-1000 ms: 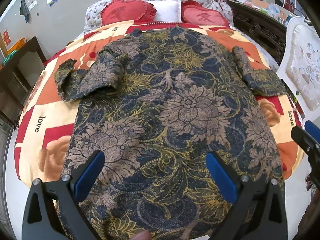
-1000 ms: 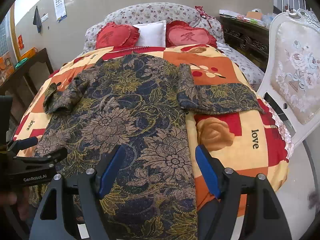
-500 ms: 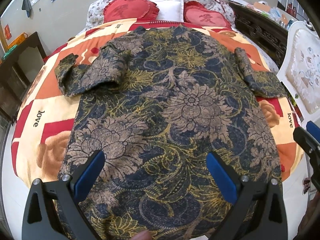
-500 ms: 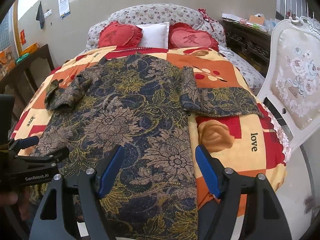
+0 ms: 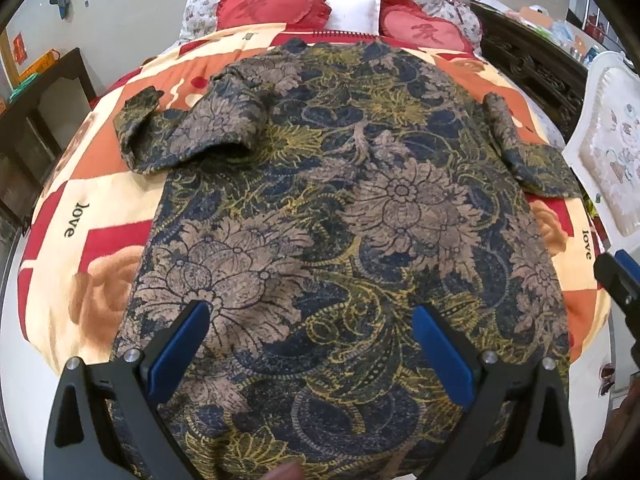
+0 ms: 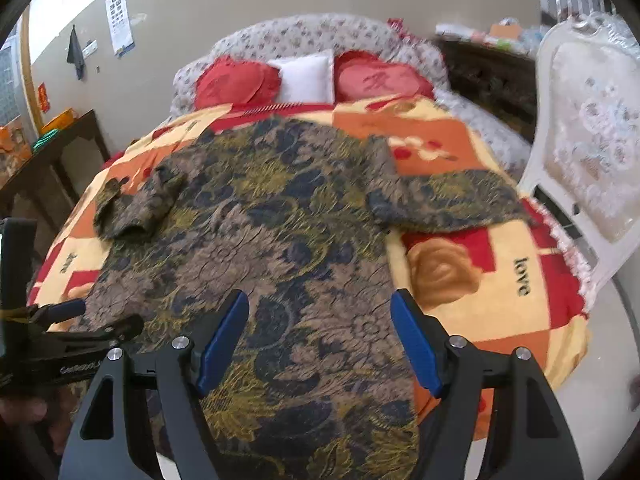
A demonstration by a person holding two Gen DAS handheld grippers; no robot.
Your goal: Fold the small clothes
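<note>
The floral garment's hem runs off the bottom edge in both views. The right wrist view is motion-blurred.

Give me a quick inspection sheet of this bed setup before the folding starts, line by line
Surface: bed with a patchwork blanket in red, orange and cream.
Job's things: floral garment spread flat on the blanket; its sleeve on the picture's left is bunched, the other sleeve lies out to the side.
Clutter: nothing seen on the blanket besides the garment.
Grippers: left gripper open above the hem; right gripper open near the garment's right edge; neither holds cloth.
Cables: nothing seen.
Surroundings: two red heart cushions and a white pillow at the headboard, white chair, dark wooden furniture.
</note>
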